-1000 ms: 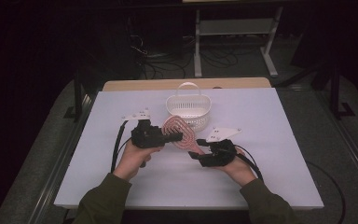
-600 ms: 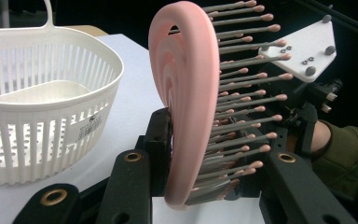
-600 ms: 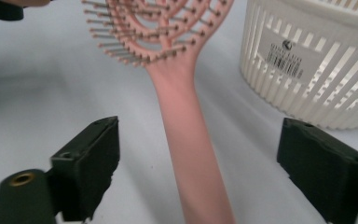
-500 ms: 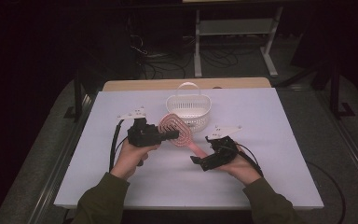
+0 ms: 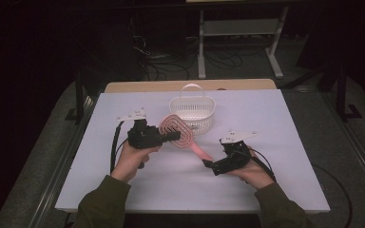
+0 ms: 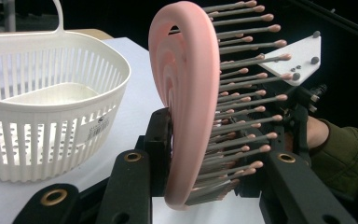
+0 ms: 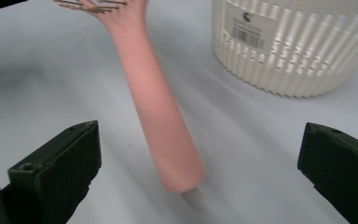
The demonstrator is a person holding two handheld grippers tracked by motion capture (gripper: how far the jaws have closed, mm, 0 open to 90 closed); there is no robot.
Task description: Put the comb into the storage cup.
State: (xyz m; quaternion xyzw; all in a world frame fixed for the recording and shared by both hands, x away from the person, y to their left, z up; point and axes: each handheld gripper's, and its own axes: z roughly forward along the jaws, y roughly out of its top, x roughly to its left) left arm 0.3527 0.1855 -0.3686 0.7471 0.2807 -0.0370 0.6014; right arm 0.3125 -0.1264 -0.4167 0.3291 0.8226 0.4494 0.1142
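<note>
A pink hairbrush (image 5: 177,129) with grey bristles hangs over the white table (image 5: 275,123). My left gripper (image 5: 171,136) is shut on its head (image 6: 186,107), one jaw on the back and one on the bristles. The handle (image 5: 197,150) slopes down toward my right gripper (image 5: 210,166). That gripper's jaws have just been opening and now stand wide apart. The handle's end (image 7: 161,112) lies between and ahead of my right gripper (image 7: 200,151), touched by neither jaw.
A white slatted basket (image 5: 193,112) with a carry handle stands just behind the brush, near the table's far edge. It appears close by in the left gripper view (image 6: 42,107) and in the right gripper view (image 7: 298,42). It holds nothing.
My right gripper has let go of the brush handle, opened wide and drawn back a little. The left gripper keeps its hold on the brush head.
</note>
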